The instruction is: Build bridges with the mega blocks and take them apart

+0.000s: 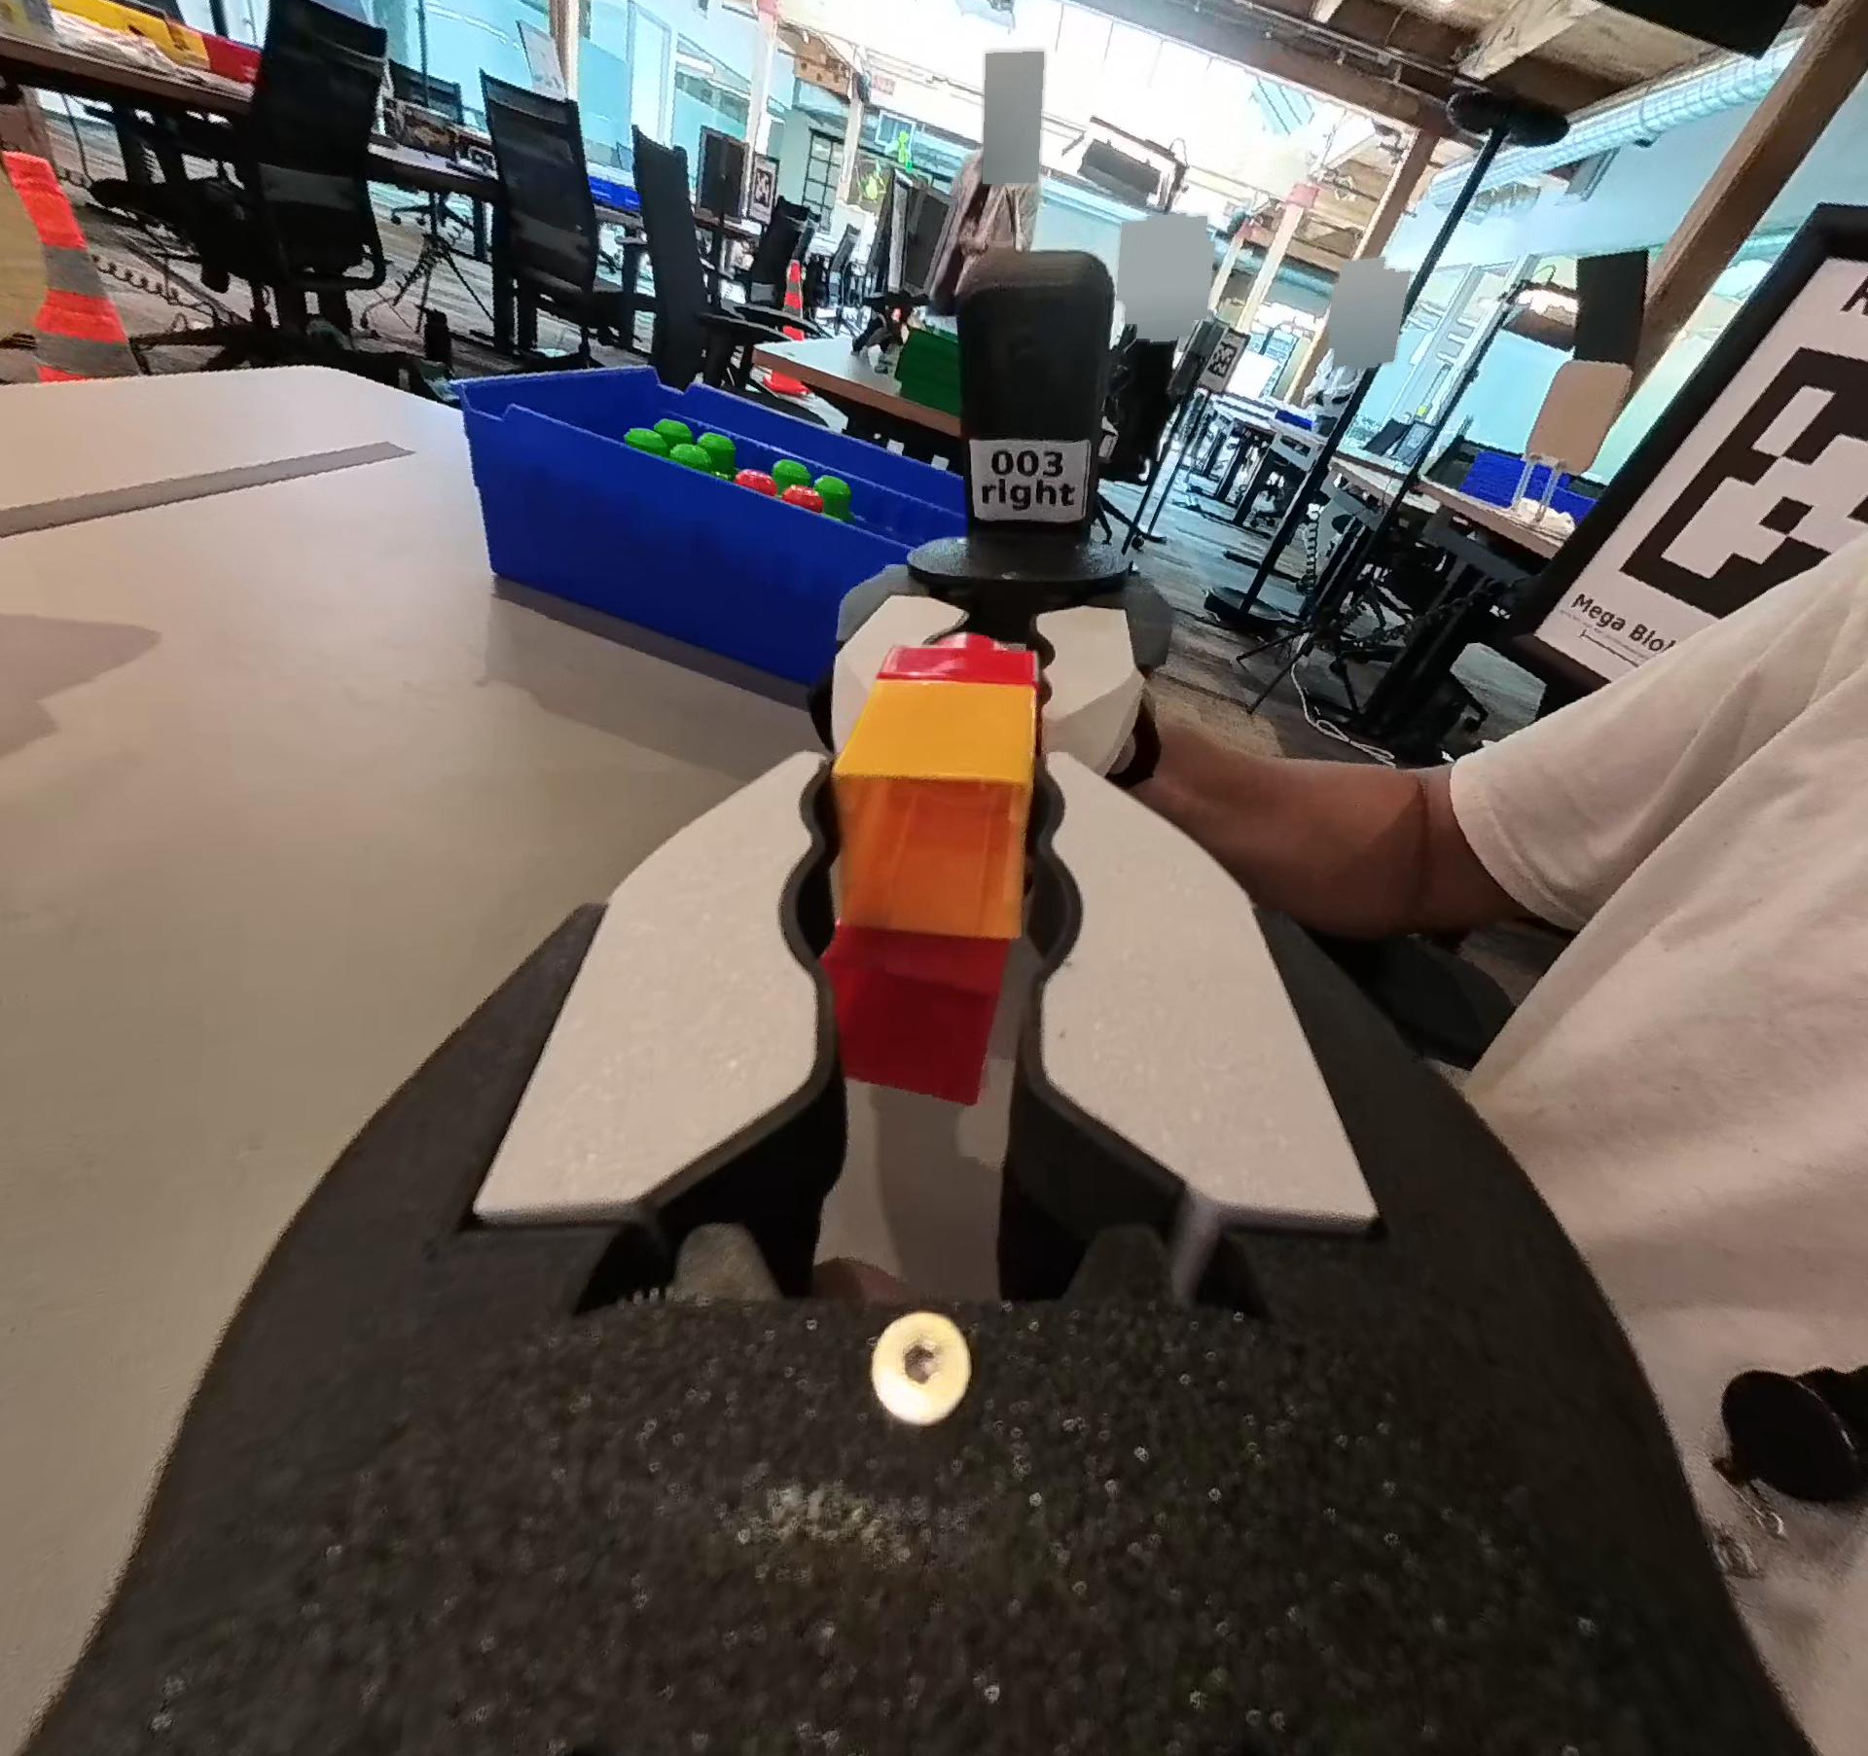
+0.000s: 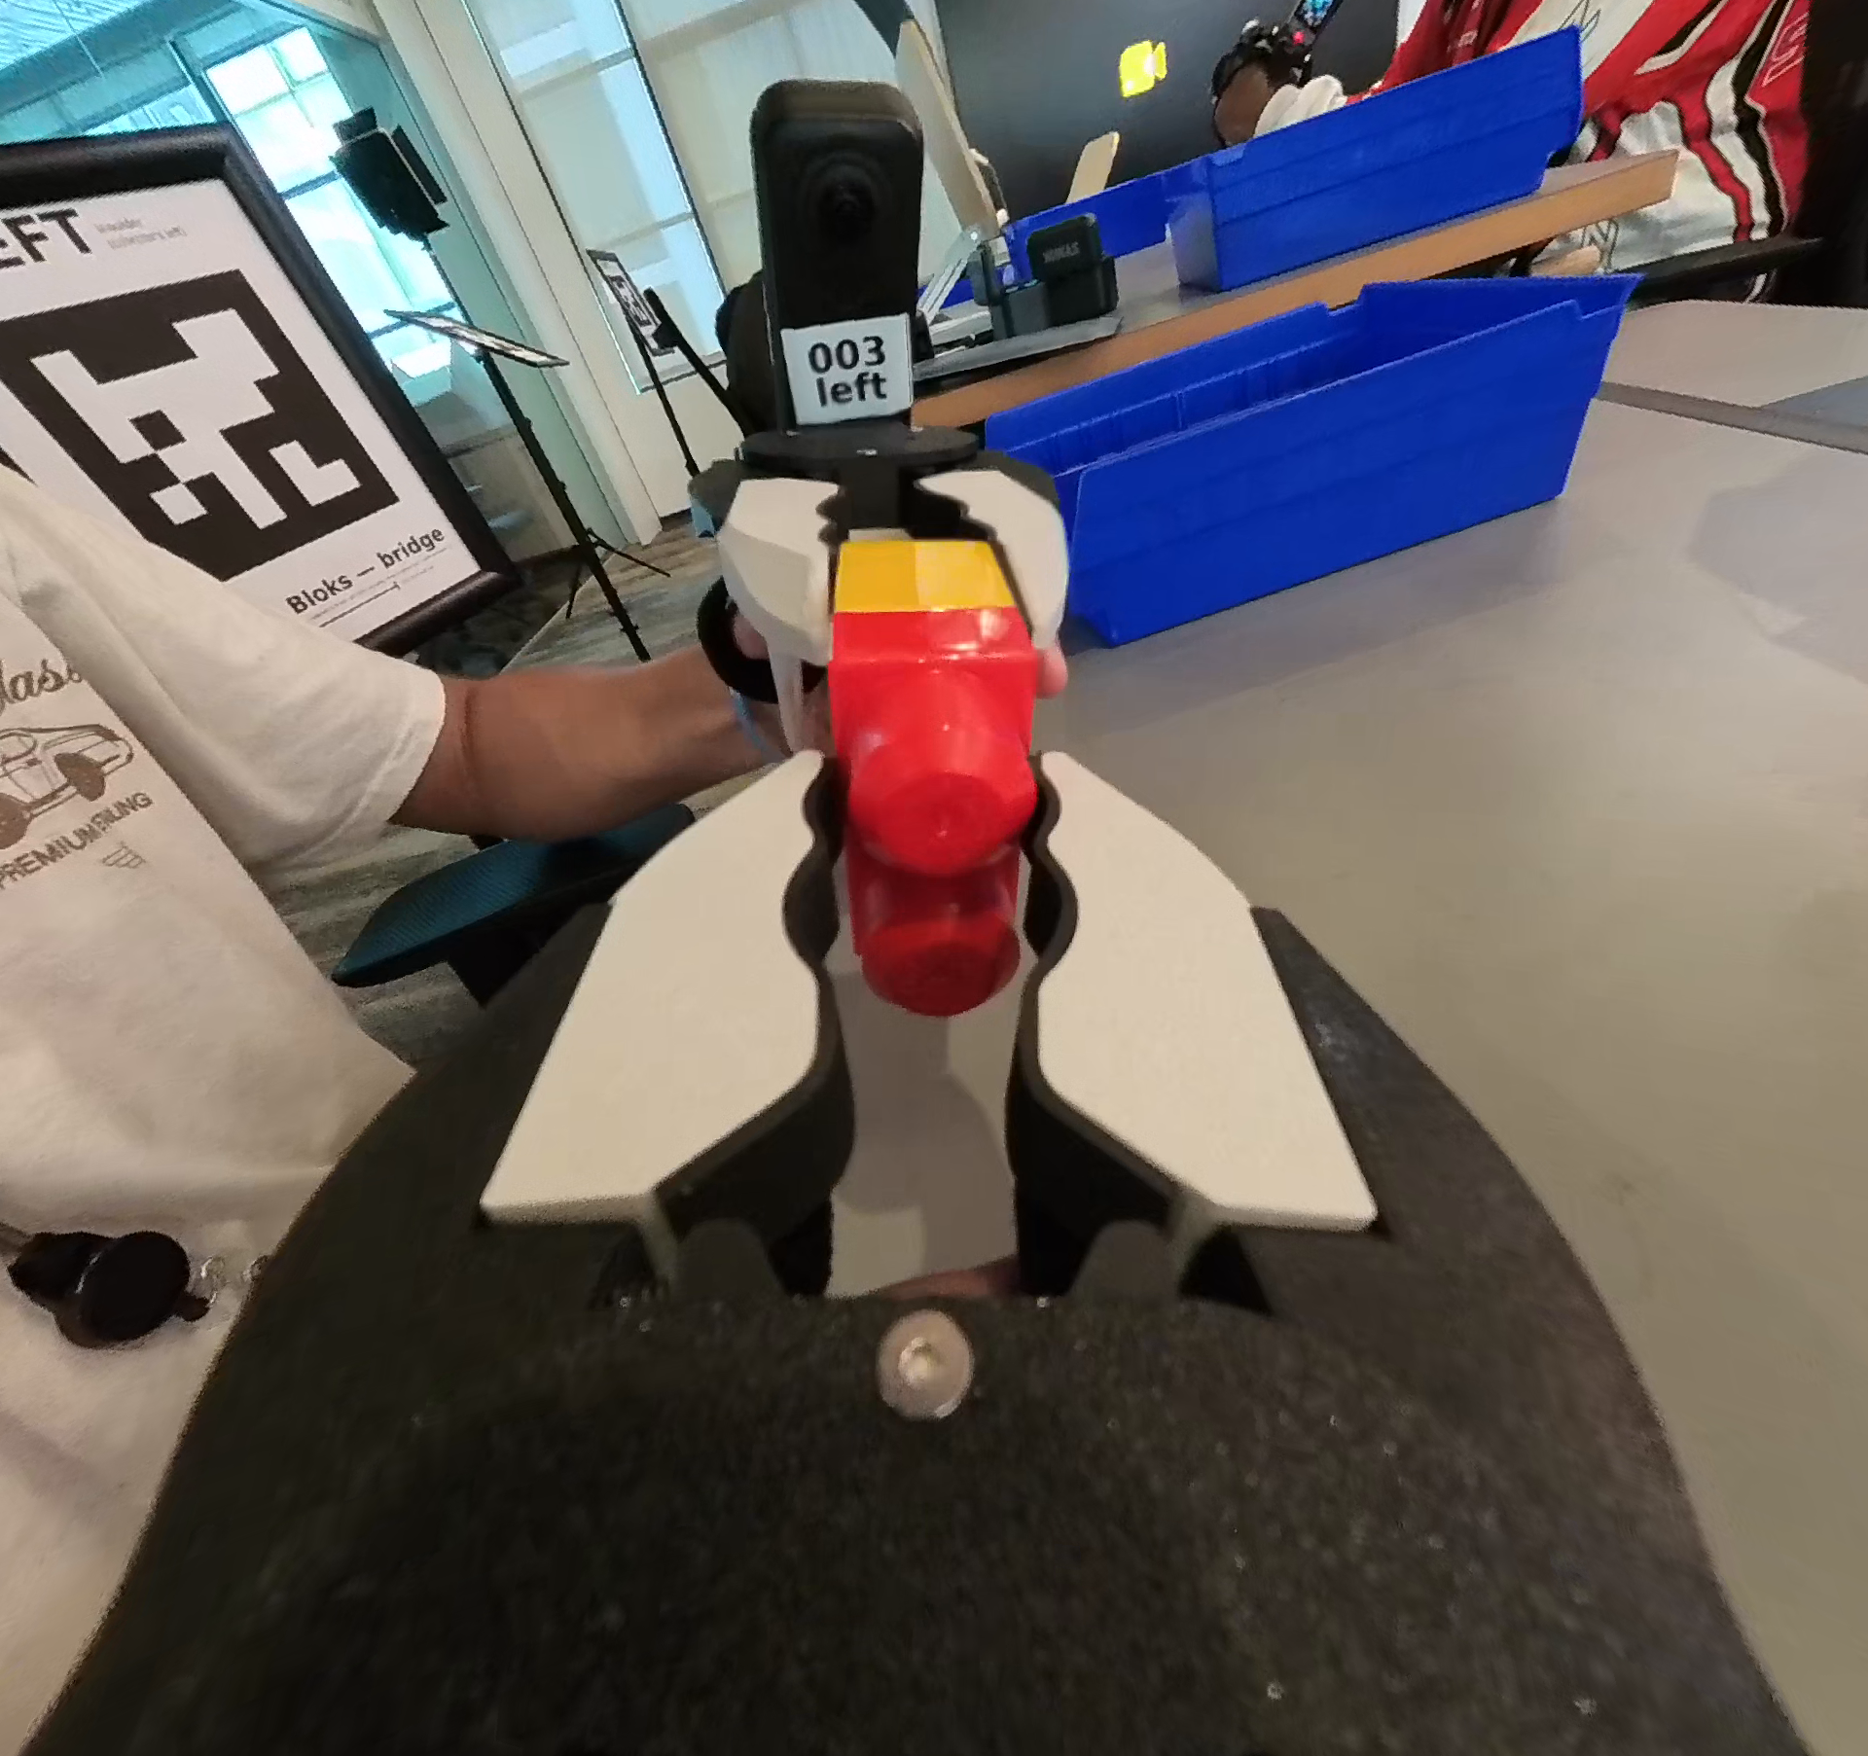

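Left tongs (image 1: 930,858) clamped on yellow block (image 1: 935,798); right tongs (image 2: 935,858) clamped on red block (image 2: 935,747). Tongs face each other, level above worktop (image 2: 1466,798), blocks joined between them.

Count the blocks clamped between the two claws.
3: a yellow block in the left claw, a red block below it, a red two-stud block in the right claw, spanning both. Others may be hidden behind.
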